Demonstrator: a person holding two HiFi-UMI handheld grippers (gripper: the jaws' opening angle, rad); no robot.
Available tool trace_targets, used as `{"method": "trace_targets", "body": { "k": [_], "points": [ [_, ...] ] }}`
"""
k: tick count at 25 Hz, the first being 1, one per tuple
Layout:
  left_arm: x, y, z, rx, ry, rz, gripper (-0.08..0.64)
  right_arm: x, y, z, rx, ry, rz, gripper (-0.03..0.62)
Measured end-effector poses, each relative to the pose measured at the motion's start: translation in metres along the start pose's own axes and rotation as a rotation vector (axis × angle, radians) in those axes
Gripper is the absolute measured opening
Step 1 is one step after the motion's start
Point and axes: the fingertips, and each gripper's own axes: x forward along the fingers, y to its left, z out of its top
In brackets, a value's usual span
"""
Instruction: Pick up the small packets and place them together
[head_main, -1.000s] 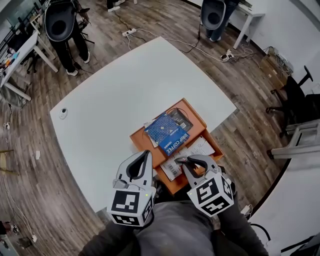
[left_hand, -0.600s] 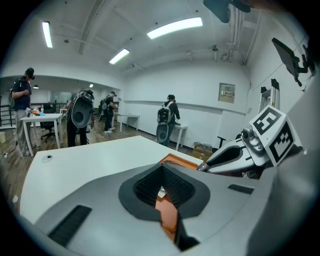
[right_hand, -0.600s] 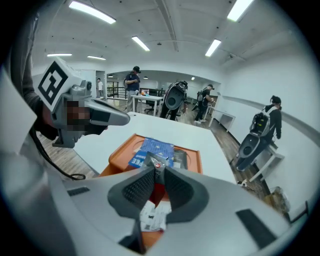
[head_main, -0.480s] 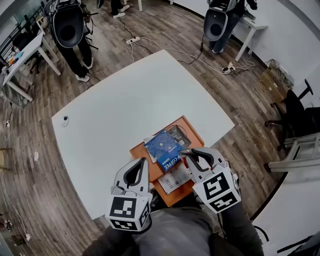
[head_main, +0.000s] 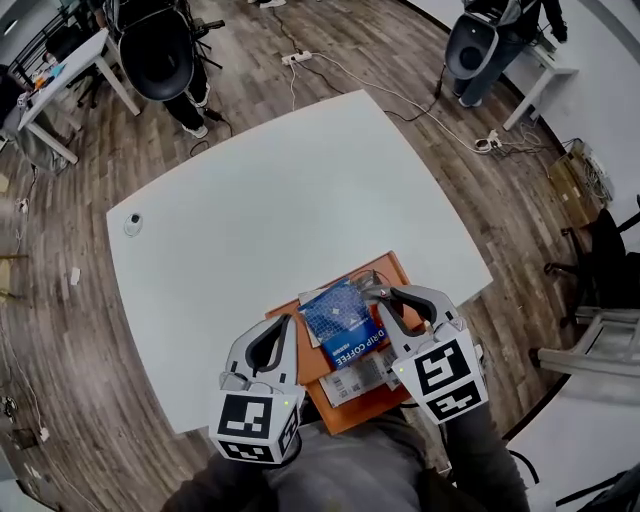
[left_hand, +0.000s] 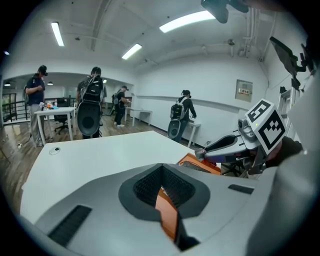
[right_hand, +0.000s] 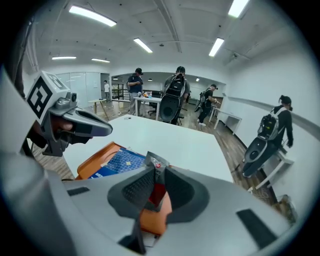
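We have the right gripper (right_hand: 159, 169) pinched on a small packet (right_hand: 157, 190), dark with a red patch and a crimped silvery top. It is held over the orange tray (head_main: 316, 368), just beside the blue drip coffee box (head_main: 345, 322) lying in it. Our left gripper (left_hand: 163, 165) hangs over the tray's near left side, jaw tips pressed together with nothing between them. The tray sits at the near edge of the white table (head_main: 270, 200).

Person wearing grey top (head_main: 340, 465), dark sleeves (head_main: 485, 455). Left gripper (head_main: 287, 320) and right gripper (head_main: 372, 294) showing pale-grey shells, black ribbed pads (left_hand: 146, 186). Each carrying a white marker cube (head_main: 258, 420) bearing black squares.
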Motion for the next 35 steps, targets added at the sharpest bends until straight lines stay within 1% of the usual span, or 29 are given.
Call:
{"method": "trace_targets", "body": {
  "k": [5,8,13,14,15,17,20,27,35],
  "points": [
    [0.007,0.012,-0.008,-0.022,0.033,0.038,-0.003,0.018,-0.004,-0.005,0.011,0.012,0.027,0.071],
    [0.008,0.014,-0.010,-0.030,0.048,0.042,-0.003,0.025,-0.005,-0.005,0.021,0.018,0.041,0.072],
    [0.009,0.016,-0.011,-0.032,0.046,0.048,-0.003,0.030,-0.007,-0.008,0.025,0.030,0.036,0.081],
    [0.008,0.017,-0.011,-0.032,0.046,0.048,-0.003,0.030,-0.006,-0.008,0.030,0.030,0.037,0.108],
    [0.008,0.017,-0.011,-0.032,0.047,0.046,-0.003,0.030,-0.006,-0.008,0.037,0.026,0.036,0.157],
    [0.007,0.016,-0.012,-0.031,0.045,0.043,-0.003,0.027,-0.007,-0.006,0.042,0.010,0.024,0.195],
    [0.005,0.013,-0.009,-0.026,0.038,0.037,-0.003,0.021,-0.011,-0.001,0.037,-0.013,-0.004,0.195],
    [-0.001,0.005,-0.008,-0.014,0.029,0.025,-0.003,0.008,-0.009,-0.006,0.033,-0.017,-0.033,0.195],
    [-0.010,-0.014,-0.009,0.020,0.017,-0.037,-0.003,-0.024,-0.005,-0.020,0.059,-0.011,-0.110,0.195]
  ]
}}
